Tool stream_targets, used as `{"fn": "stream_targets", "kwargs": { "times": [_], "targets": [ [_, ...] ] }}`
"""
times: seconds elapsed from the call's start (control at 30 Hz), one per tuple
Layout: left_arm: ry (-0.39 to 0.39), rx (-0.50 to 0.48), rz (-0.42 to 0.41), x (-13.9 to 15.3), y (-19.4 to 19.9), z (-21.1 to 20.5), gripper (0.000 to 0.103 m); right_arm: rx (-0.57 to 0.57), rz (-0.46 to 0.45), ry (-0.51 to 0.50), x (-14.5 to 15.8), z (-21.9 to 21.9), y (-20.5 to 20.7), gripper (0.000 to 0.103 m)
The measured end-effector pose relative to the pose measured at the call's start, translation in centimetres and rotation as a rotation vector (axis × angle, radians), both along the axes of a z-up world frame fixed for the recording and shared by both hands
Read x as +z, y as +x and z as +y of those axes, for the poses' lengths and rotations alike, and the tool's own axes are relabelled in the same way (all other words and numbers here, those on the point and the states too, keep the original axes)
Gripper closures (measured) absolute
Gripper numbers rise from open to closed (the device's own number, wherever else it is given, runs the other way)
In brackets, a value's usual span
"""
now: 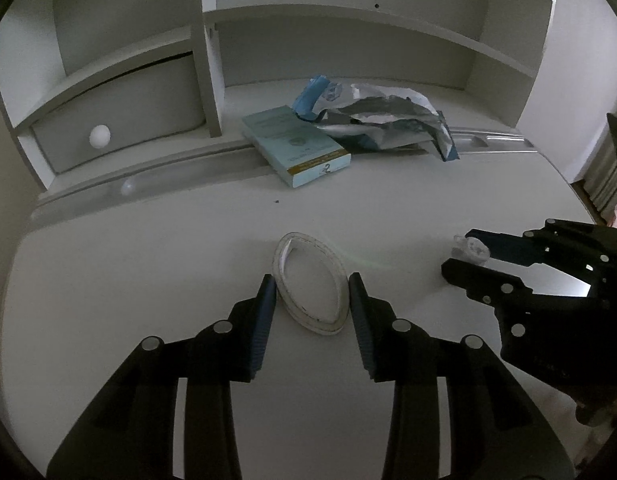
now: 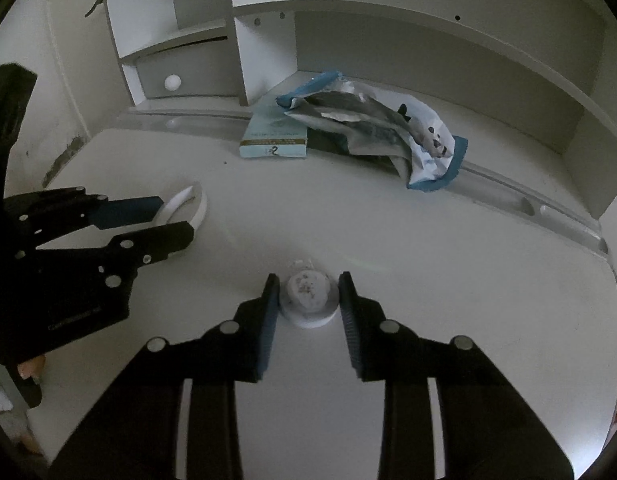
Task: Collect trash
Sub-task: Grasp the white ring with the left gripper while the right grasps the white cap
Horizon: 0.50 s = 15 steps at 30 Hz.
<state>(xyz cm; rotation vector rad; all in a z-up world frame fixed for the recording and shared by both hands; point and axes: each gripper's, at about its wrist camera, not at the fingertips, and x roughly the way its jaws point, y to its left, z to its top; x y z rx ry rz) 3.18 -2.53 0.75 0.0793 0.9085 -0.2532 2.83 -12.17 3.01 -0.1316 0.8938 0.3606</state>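
Your left gripper (image 1: 312, 292) is straddling the tape ring (image 1: 308, 282) on the desk (image 1: 148, 280); its jaws are spread, with each pad sitting just beside the ring's outer edge, and you are not yet squeezing it, though the left pad may be grazing the rim; I cannot tell for certain. Your right gripper (image 2: 308, 294) is doing the same around the small white cap (image 2: 307, 298); the jaws are parted, flanking it closely on both sides, and whether the pads are already touching it is hard to say; in the left view the cap (image 1: 470, 248) is sitting between the right gripper's (image 1: 464, 256) fingertips.

Further out, toward the back of the desk, the crumpled wrapper (image 2: 372, 128) is lying partly over a pale blue box (image 2: 274, 136); both are well apart from either gripper, resting by the groove in front of the shelf unit (image 1: 204, 60); a drawer with a white knob (image 1: 99, 136) is sitting closed to the left.

As for progress, you are looking early in the job; nothing is lifted, no bin is showing in either view, and three pieces of trash are waiting on the desk; the ring and cap are about to be grasped, and the wrapper is left for afterwards; whether the box counts as trash I cannot judge.
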Motion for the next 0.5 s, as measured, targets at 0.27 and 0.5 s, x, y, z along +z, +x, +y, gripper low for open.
{"fn": "stream_targets", "kwargs": {
  "times": [0.27,0.5],
  "targets": [
    [-0.009,-0.016,-0.017,0.7,-1.3,-0.7,0.067,-0.023,-0.001,0.049,0.9,-1.2,-1.4,0.073],
    [-0.001,-0.039,-0.032,1.4,-2.7,-1.9,0.067,-0.033,-0.011,0.085,1.6,-2.5,-3.1,0.073]
  ]
}}
